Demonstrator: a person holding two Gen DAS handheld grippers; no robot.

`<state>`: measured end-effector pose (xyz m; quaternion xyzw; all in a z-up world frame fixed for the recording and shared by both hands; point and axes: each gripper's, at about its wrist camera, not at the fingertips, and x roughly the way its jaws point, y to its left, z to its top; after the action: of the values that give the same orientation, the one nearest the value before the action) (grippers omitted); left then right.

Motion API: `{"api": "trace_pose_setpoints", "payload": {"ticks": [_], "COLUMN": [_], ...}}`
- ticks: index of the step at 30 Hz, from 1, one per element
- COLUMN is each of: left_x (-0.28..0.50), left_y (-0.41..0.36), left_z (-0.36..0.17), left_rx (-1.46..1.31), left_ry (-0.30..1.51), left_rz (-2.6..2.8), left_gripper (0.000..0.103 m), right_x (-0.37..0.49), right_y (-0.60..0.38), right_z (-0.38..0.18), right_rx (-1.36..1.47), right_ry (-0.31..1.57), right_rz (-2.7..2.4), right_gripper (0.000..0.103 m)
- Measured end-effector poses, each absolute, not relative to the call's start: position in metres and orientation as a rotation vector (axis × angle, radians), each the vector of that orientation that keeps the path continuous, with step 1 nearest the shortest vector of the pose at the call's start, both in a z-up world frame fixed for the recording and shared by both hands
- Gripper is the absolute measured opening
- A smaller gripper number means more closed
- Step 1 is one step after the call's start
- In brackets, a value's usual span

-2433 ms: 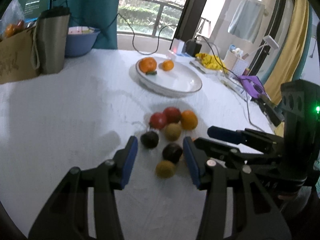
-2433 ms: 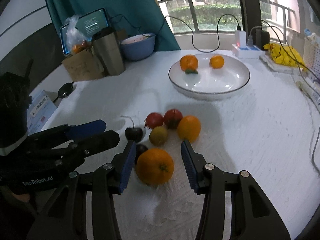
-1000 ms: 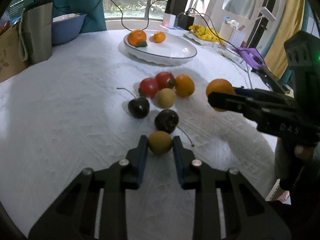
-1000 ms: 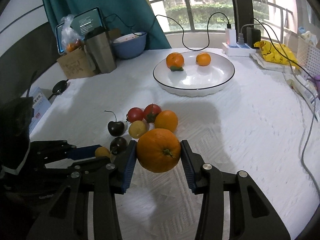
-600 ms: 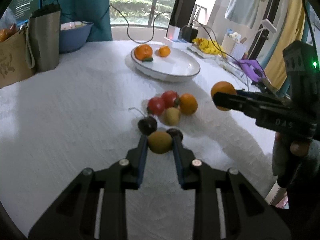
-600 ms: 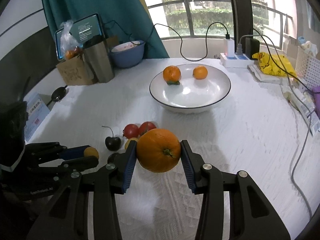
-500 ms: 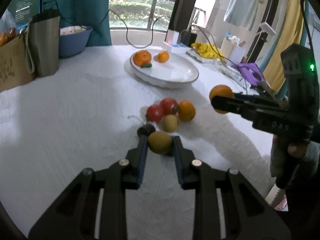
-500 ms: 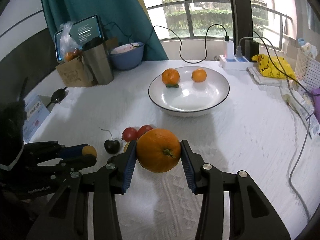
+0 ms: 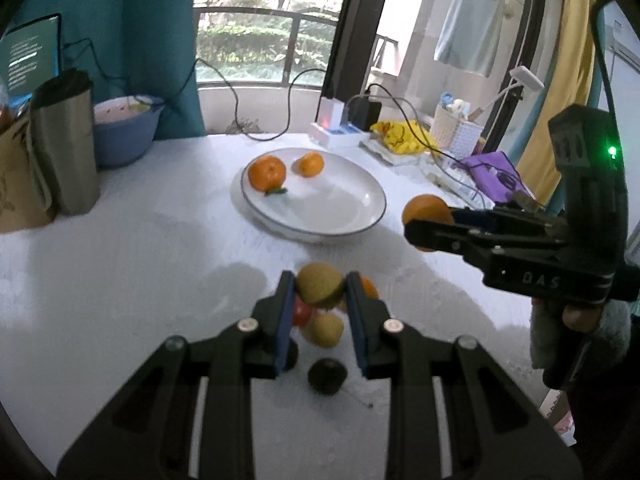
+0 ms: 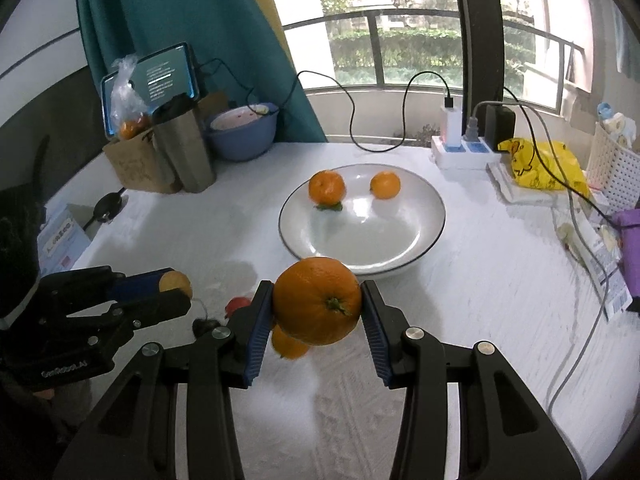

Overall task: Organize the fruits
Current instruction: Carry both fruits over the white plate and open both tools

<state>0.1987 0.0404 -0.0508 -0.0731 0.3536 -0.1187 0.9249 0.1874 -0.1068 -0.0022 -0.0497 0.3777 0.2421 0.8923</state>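
My left gripper (image 9: 320, 292) is shut on a small yellow-brown fruit (image 9: 319, 290), held above the table. Under it lie the loose fruits: a red one (image 9: 301, 312), a yellow one (image 9: 326, 329), an orange one (image 9: 367, 287) and a dark one (image 9: 327, 376). My right gripper (image 10: 317, 308) is shut on a big orange (image 10: 317, 306), lifted just short of the white plate (image 10: 404, 240). That plate holds two small oranges (image 10: 326, 187) (image 10: 385, 185). In the left wrist view the right gripper (image 9: 430, 224) hangs to the right of the plate (image 9: 344, 216).
At the back left stand a steel tumbler (image 10: 184, 152), a brown paper bag (image 10: 134, 162), a blue bowl (image 10: 243, 132) and a lit tablet (image 10: 154, 80). A power strip with cables (image 10: 466, 156), a yellow bag (image 10: 540, 170) and a white basket (image 10: 616, 168) line the back right.
Both grippers have risen and moved toward the plate with their fruit. The loose fruits now sit lower in both views, partly behind the fingers.
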Motion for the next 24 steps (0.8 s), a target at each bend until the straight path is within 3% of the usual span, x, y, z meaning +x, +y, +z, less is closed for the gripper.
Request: {"api": "trace_pose_setpoints", "payload": {"ticks": [24], "left_x": [0.306], "left_y": [0.029], "left_z": [-0.049], "left_rx": [-0.066], "left_ry": [0.704], "left_rz": [-0.26], "left_gripper": [0.027], "right_x": [0.269], "right_y": [-0.127], "right_z": [-0.002], "right_rx": [-0.1], "right_ry": [0.756], "right_rz": [0.451], "right_gripper": [0.046]}}
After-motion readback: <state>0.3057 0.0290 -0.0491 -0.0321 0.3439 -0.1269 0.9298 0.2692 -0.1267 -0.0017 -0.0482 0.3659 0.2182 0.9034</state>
